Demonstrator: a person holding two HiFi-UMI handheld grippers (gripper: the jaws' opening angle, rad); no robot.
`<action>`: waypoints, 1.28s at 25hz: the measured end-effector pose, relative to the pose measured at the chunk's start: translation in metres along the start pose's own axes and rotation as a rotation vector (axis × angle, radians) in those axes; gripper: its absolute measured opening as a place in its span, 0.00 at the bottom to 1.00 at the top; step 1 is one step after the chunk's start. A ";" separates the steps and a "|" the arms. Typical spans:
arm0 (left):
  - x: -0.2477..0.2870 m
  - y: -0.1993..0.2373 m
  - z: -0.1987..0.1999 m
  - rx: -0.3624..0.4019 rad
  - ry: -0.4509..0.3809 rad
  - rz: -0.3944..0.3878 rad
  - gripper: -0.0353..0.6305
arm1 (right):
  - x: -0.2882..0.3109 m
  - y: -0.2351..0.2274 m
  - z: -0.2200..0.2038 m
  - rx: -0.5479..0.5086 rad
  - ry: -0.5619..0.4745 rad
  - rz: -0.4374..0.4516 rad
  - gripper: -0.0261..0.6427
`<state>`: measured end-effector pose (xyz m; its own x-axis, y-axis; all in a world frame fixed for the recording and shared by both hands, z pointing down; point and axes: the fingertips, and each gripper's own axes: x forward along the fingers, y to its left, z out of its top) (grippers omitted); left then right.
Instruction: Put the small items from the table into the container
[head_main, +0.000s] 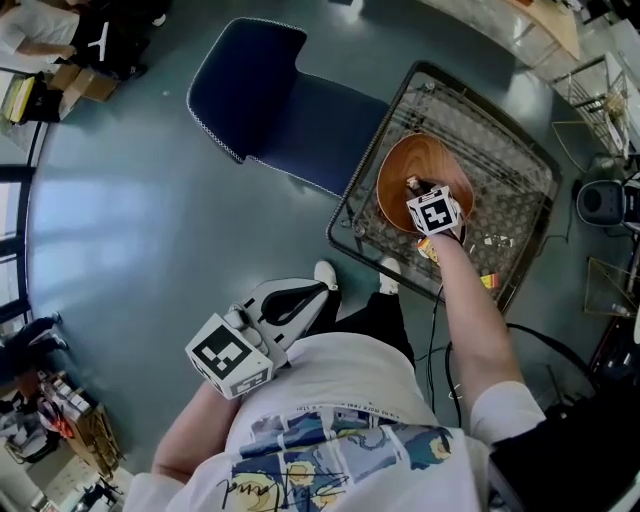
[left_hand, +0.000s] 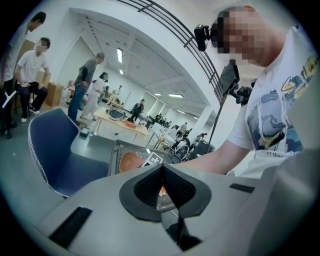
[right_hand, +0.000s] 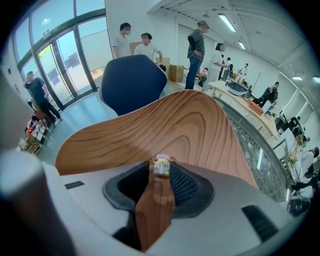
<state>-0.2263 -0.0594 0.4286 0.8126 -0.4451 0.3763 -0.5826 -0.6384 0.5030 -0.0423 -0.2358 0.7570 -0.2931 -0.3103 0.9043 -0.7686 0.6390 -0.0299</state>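
Note:
A wooden bowl (head_main: 398, 165) stands on a glass-topped table with a dark wire frame (head_main: 520, 195). My right gripper (head_main: 420, 195) points steeply down into the bowl. In the right gripper view the bowl's wooden wall (right_hand: 165, 125) fills the background, and the right gripper (right_hand: 161, 169) is shut on a small pale jar with a pink cap and gold band (right_hand: 161, 165) at its fingertips. A few small items (head_main: 497, 240) (head_main: 489, 281) lie on the table near its front edge. My left gripper (head_main: 322, 290) is held close to the body, off the table, shut and empty (left_hand: 161, 169).
A blue chair (head_main: 270, 100) stands left of the table, also seen in the left gripper view (left_hand: 55, 150). My shoes (head_main: 325, 272) are at the table's near edge. Wire racks (head_main: 598, 90) and a black device (head_main: 603, 203) stand to the right. Several people stand far off.

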 end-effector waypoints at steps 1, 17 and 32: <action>0.001 -0.002 0.002 0.003 -0.001 -0.006 0.07 | -0.007 0.001 0.003 -0.010 -0.013 -0.005 0.21; 0.066 -0.075 0.021 0.141 0.034 -0.218 0.07 | -0.190 0.003 -0.045 0.027 -0.278 -0.130 0.21; 0.146 -0.181 0.004 0.242 0.126 -0.401 0.07 | -0.280 -0.015 -0.229 0.242 -0.234 -0.256 0.21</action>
<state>-0.0026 -0.0112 0.3897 0.9554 -0.0640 0.2884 -0.1910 -0.8786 0.4378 0.1817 0.0024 0.6013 -0.1748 -0.6069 0.7753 -0.9365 0.3456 0.0594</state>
